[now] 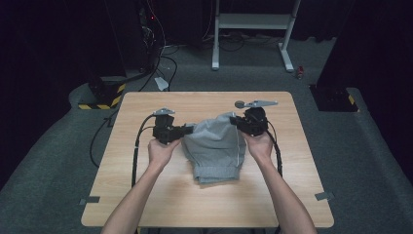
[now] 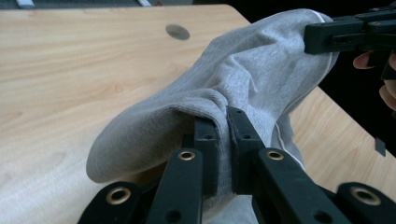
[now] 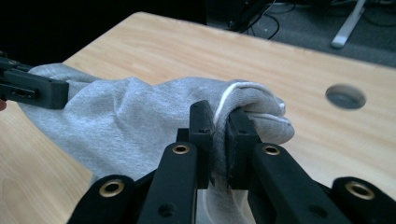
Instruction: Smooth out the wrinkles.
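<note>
A pale wooden table stands on grey carpet in a dark room. On it lies a grey garment (shorts, by the look, with a thin white stripe). The left gripper has its jaws pinched tight on one bunched edge of the cloth; the right gripper is clamped likewise on the opposite edge. The fabric between the two sets of fingertips is raised off the table, the rest trailing below them.

One grey garment, two grippers, one table.
</note>
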The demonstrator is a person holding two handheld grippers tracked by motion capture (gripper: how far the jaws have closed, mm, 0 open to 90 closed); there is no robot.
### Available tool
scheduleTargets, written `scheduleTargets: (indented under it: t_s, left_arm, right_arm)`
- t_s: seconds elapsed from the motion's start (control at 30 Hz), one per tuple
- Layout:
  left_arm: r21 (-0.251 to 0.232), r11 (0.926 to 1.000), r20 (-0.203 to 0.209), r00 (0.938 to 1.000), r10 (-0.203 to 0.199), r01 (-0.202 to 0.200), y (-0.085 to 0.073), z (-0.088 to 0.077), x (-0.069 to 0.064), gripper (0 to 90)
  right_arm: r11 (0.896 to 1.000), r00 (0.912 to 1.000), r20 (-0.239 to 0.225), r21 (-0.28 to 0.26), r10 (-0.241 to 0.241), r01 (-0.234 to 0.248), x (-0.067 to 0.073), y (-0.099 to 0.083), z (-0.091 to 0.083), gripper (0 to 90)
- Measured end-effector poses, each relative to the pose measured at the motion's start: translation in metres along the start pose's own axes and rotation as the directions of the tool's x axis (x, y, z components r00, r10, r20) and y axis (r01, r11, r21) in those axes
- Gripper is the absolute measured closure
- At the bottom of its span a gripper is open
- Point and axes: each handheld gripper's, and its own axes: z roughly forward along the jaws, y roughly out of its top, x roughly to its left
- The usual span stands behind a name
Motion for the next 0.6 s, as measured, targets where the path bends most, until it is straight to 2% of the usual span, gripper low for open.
scheduleTargets:
  t_s: [0.13, 0.27, 0.33, 0.47, 0.6]
  left_arm:
    - [0.008, 1.0000, 0.010, 0.9999, 0.005, -0.005, -0.009, 0.001, -0.001, 83.8]
    - [0.006, 0.9999, 0.021, 0.9997, -0.013, 0.013, -0.010, 0.003, 0.002, 83.8]
    - [0.004, 0.9999, 0.011, 0.9998, -0.014, 0.014, -0.006, 0.005, 0.005, 83.7]
    - [-0.019, 0.9996, -0.013, 0.9997, -0.022, 0.022, 0.014, 0.012, 0.012, 83.8]
    - [-0.051, 0.9987, -0.024, 0.9997, 0.000, -0.001, 0.040, 0.011, 0.008, 83.8]
  right_arm:
    - [1.000, 0.9999, -0.013, 0.015, 0.006, -0.005, 0.002, -0.013, 0.003, 83.2]
    - [0.999, 0.9996, -0.013, 0.028, 0.027, -0.026, -0.002, -0.014, 0.005, 83.3]
    - [0.999, 0.9995, -0.002, 0.036, 0.032, -0.032, -0.005, -0.011, 0.006, 83.3]
    - [0.998, 0.9989, 0.027, 0.053, 0.038, -0.040, -0.017, 0.007, 0.007, 83.4]
    - [1.000, 0.9977, 0.068, 0.023, 0.011, -0.013, -0.019, 0.039, -0.003, 83.5]
